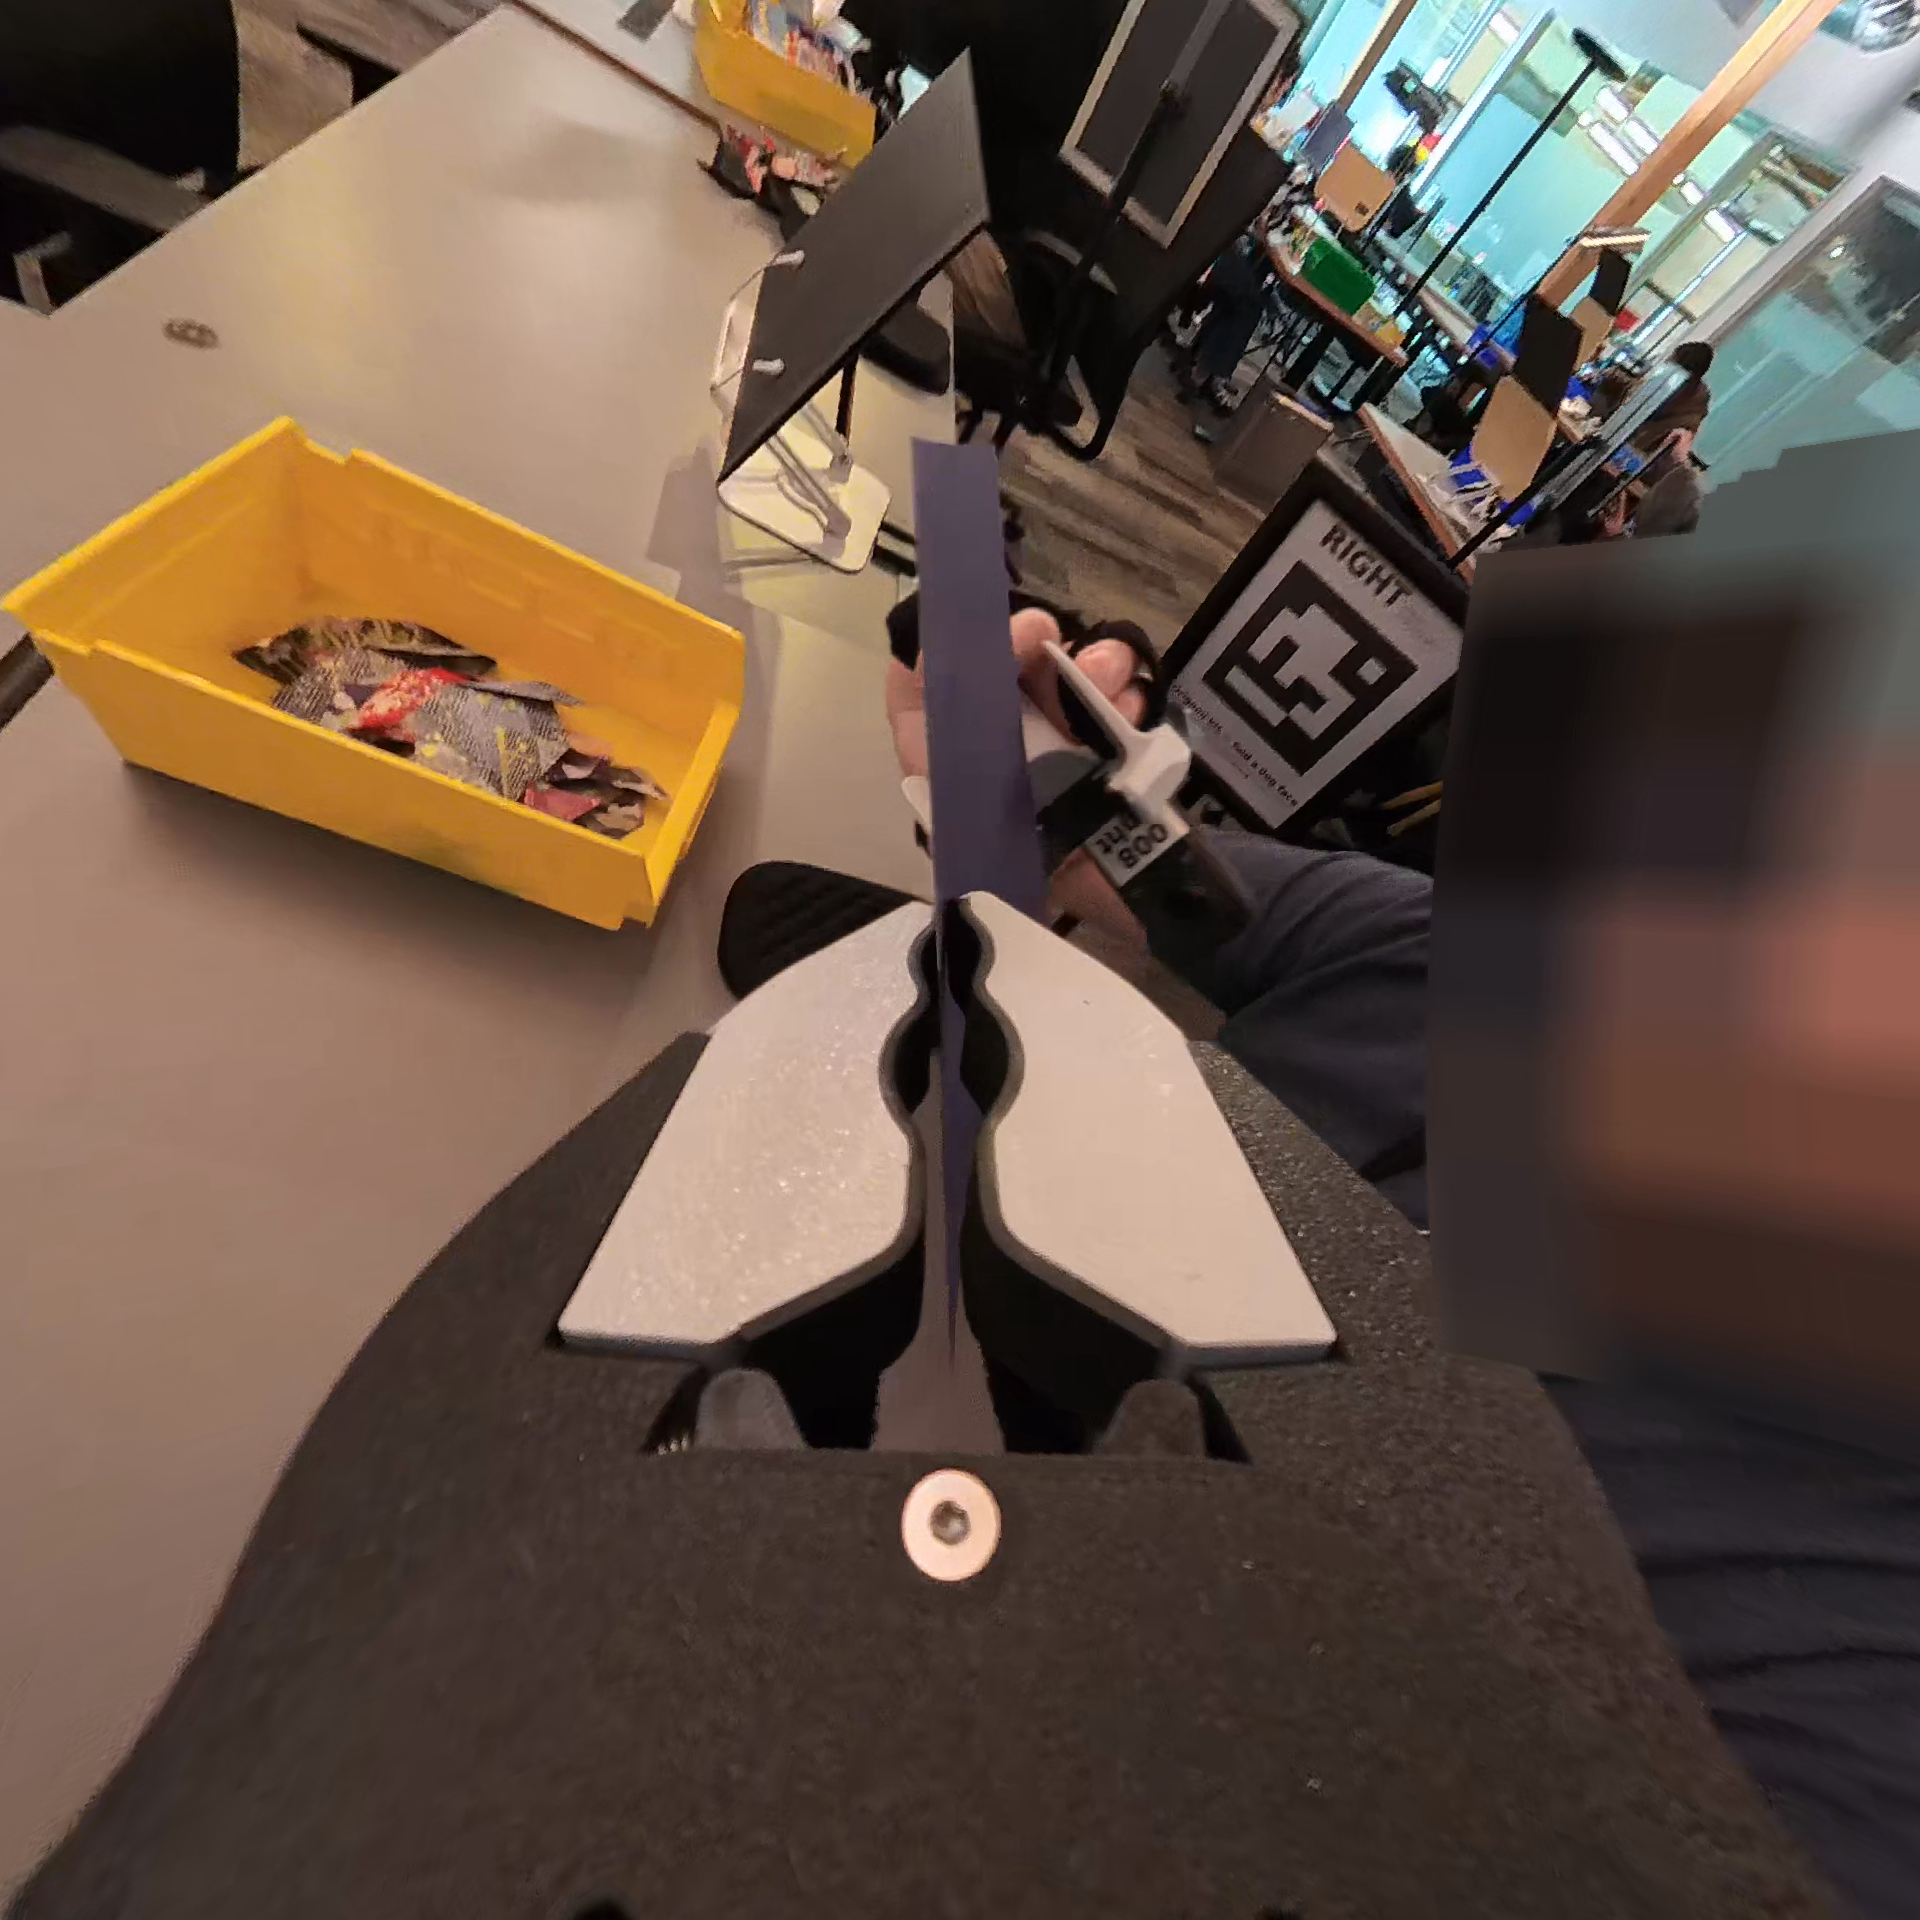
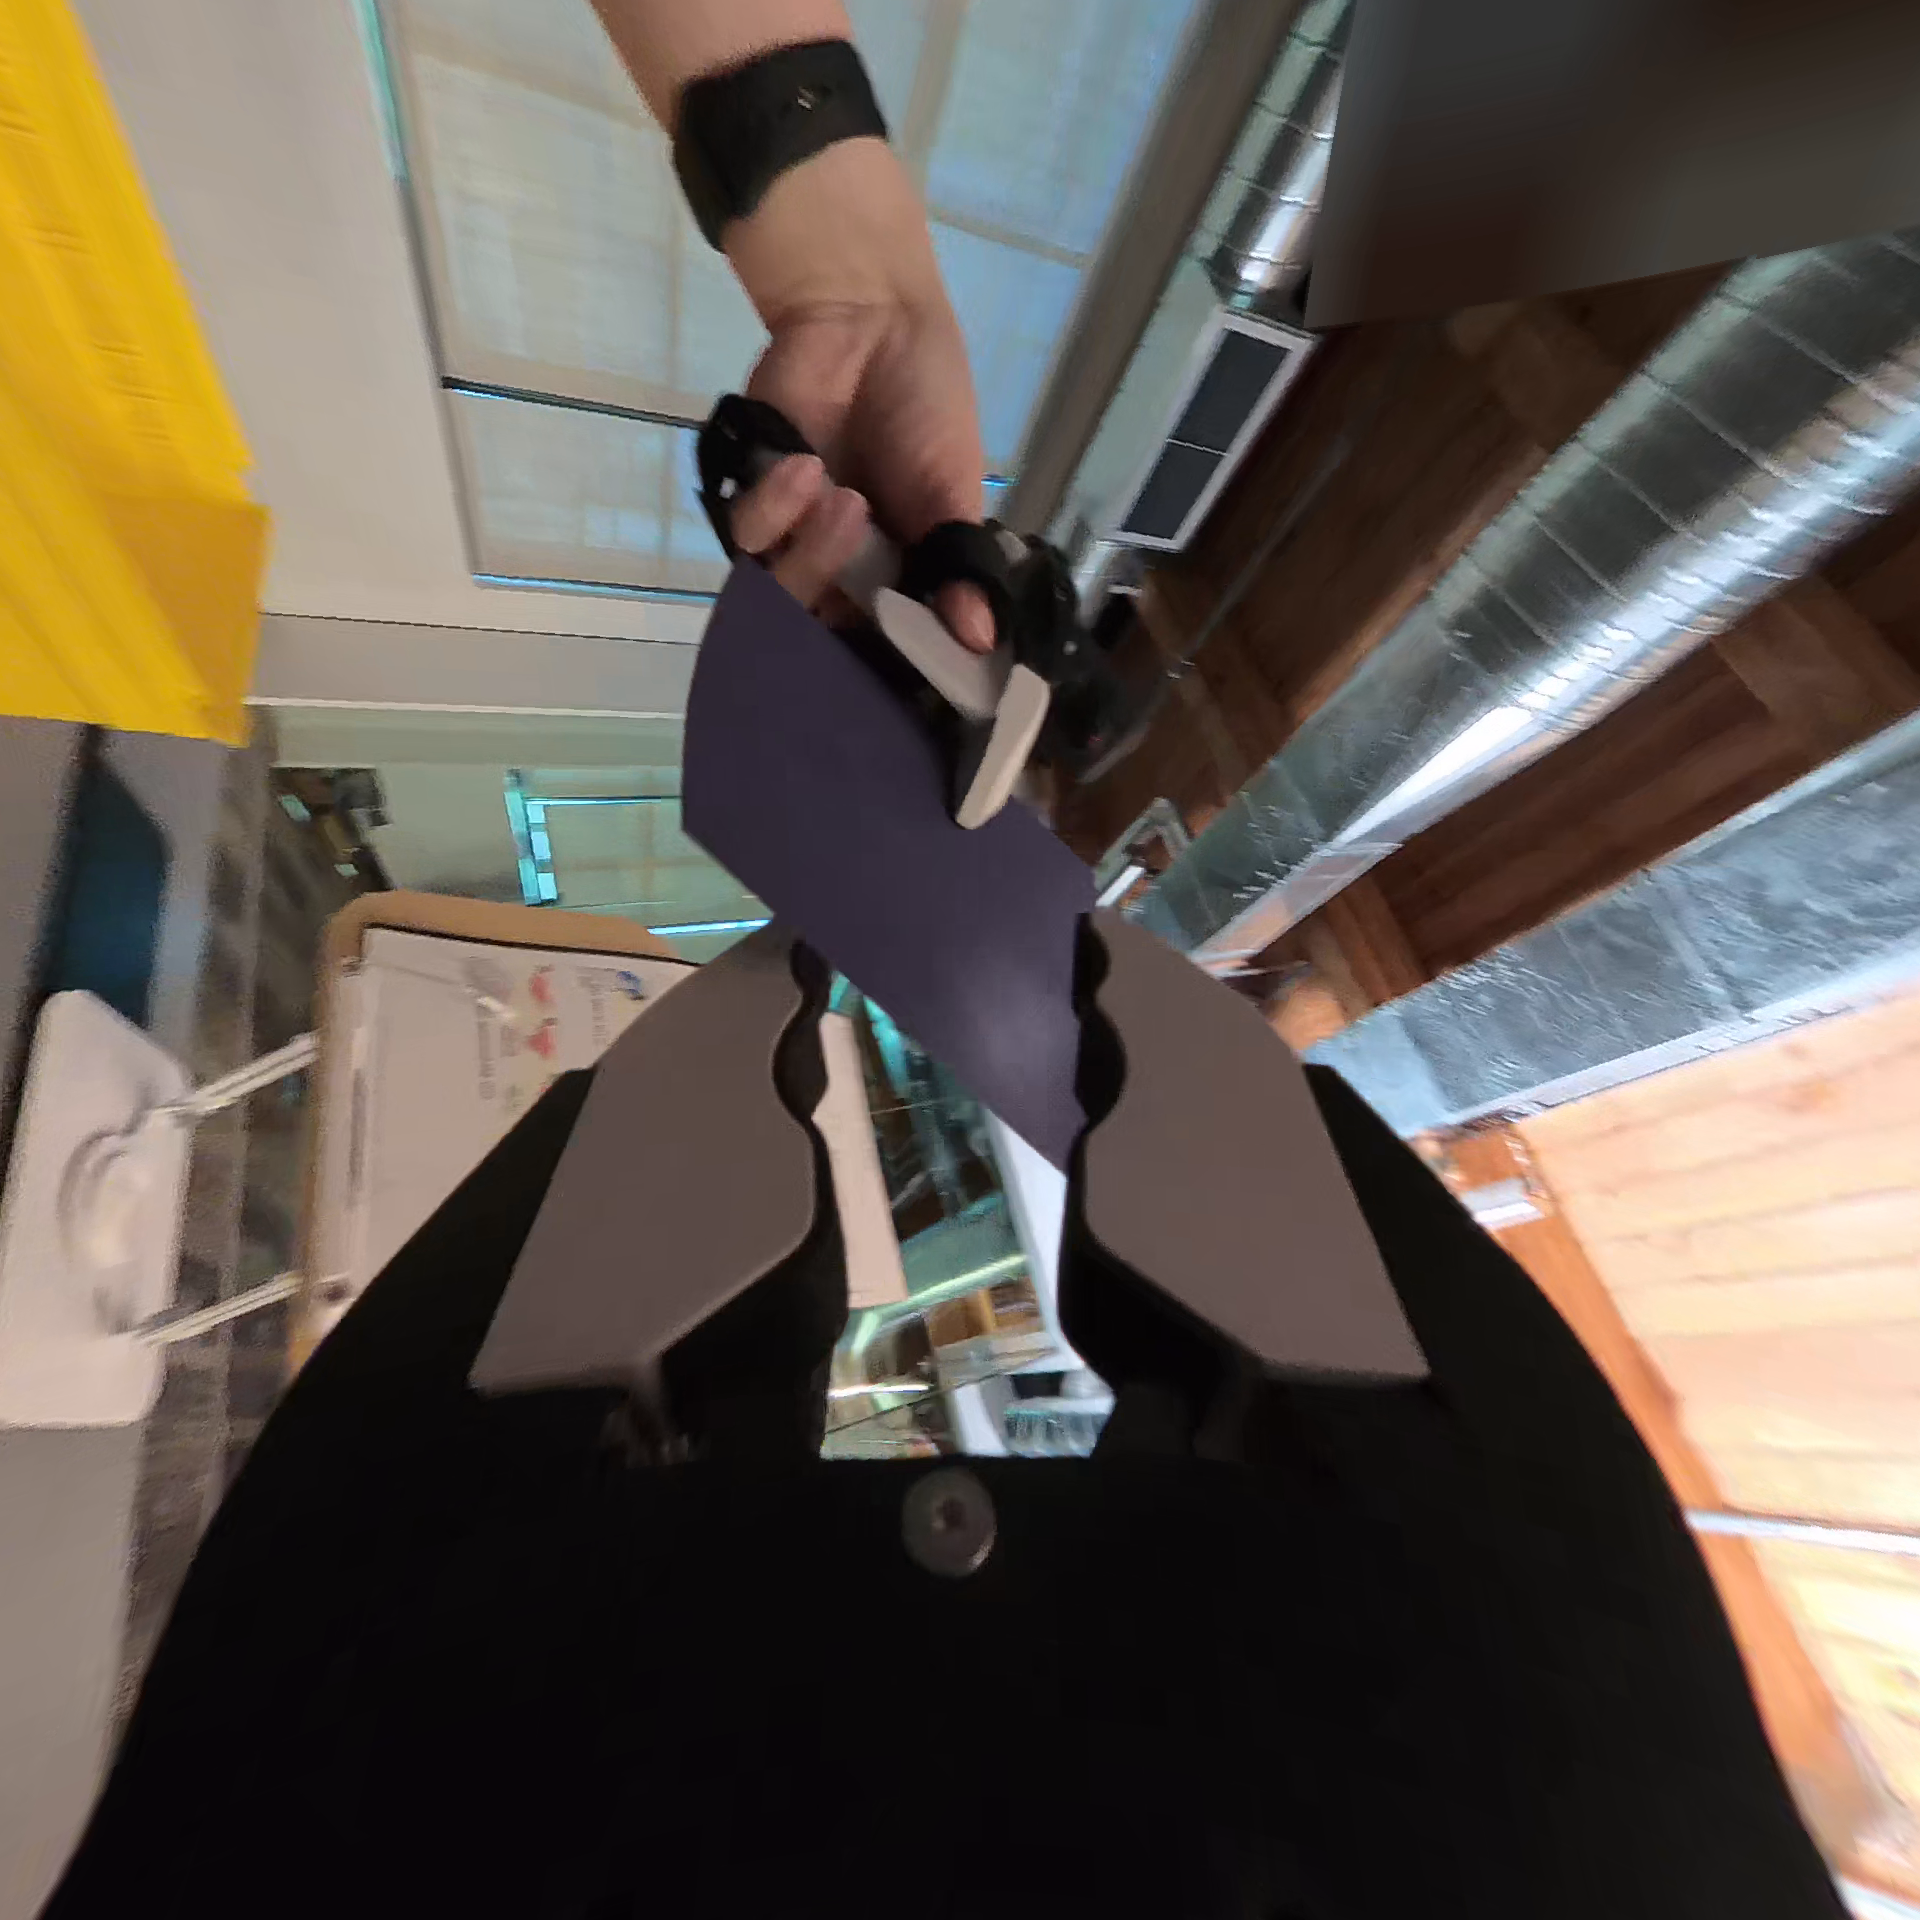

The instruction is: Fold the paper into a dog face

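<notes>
The left tool [image 1: 951, 935], two grey wavy-edged fingers on a black textured body, is clamped on a dark navy sheet of paper [image 1: 971, 707] seen edge-on, rising upright from between the fingertips. Left of the paper, a yellow plastic bin [image 1: 187, 613] holding patterned folded paper pieces [image 1: 457, 717] sits on the grey table [image 1: 364, 312]. Beyond the paper stands a black tilted stand [image 1: 873, 270]; just right of it, a hand [image 1: 1081, 665] grips the other tool's handle.

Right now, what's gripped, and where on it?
The left gripper is shut on the dark purple paper, clamping its lower edge. The right gripper is open; the paper passes between its fingers, unclamped.
</notes>
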`<state>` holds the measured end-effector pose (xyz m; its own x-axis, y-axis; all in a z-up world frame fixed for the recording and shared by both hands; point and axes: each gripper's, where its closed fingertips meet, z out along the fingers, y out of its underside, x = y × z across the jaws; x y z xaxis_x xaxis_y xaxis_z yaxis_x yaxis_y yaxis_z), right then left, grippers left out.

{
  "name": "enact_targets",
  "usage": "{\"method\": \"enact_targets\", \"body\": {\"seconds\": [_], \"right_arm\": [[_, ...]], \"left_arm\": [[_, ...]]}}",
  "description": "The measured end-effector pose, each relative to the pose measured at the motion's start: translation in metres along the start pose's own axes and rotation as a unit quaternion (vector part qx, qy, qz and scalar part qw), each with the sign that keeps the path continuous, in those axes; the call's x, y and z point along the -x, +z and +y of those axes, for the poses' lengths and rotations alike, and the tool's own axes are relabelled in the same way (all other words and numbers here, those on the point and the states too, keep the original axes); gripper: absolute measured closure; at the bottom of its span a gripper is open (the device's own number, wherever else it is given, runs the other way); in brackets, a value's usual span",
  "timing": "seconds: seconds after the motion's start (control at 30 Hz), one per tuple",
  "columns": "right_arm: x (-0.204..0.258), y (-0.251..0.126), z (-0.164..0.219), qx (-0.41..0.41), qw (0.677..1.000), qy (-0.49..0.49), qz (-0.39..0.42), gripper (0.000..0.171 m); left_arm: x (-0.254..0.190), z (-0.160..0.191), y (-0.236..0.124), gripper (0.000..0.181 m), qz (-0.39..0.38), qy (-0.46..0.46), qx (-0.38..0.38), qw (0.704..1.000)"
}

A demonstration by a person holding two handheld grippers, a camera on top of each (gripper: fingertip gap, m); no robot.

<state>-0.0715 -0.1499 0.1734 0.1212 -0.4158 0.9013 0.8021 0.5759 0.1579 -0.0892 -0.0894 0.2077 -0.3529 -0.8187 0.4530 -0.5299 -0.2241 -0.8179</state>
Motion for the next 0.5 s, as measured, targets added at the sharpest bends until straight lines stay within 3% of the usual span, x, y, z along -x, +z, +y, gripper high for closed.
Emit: {"method": "enact_targets", "body": {"seconds": [0.03, 0.07, 0.13, 0.2, 0.23, 0.37, 0.43, 0.5], "right_arm": [[0.007, 0.001, 0.0, 0.0, 1.0, 0.009, -0.023, 0.132], [0.014, 0.001, 0.001, 0.003, 0.999, 0.022, -0.044, 0.139], [0.035, 0.0, 0.005, 0.011, 0.991, 0.068, -0.119, 0.169], [0.051, 0.001, 0.011, 0.027, 0.971, 0.16, -0.173, 0.17], [0.063, 0.002, 0.015, 0.04, 0.947, 0.233, -0.216, 0.17], [0.116, -0.008, 0.015, 0.052, 0.779, 0.492, -0.386, 0.17], [0.129, -0.013, 0.015, 0.038, 0.727, 0.548, -0.413, 0.17], [0.134, -0.014, 0.022, 0.036, 0.7, 0.583, -0.41, 0.17]], "left_arm": [[0.006, 0.004, 0.002, 0.181, -0.002, -0.002, 0.003, 1.0], [0.012, 0.01, 0.005, 0.181, -0.009, -0.002, 0.01, 1.0], [0.032, 0.027, 0.009, 0.181, -0.047, 0.013, 0.039, 0.998], [0.051, 0.045, 0.014, 0.181, -0.085, 0.033, 0.068, 0.994], [0.061, 0.054, 0.017, 0.181, -0.102, 0.043, 0.082, 0.99], [0.09, 0.084, 0.03, 0.181, -0.133, 0.076, 0.111, 0.982], [0.099, 0.097, 0.036, 0.181, -0.132, 0.084, 0.116, 0.981], [0.107, 0.109, 0.039, 0.18, -0.133, 0.102, 0.116, 0.979]]}}
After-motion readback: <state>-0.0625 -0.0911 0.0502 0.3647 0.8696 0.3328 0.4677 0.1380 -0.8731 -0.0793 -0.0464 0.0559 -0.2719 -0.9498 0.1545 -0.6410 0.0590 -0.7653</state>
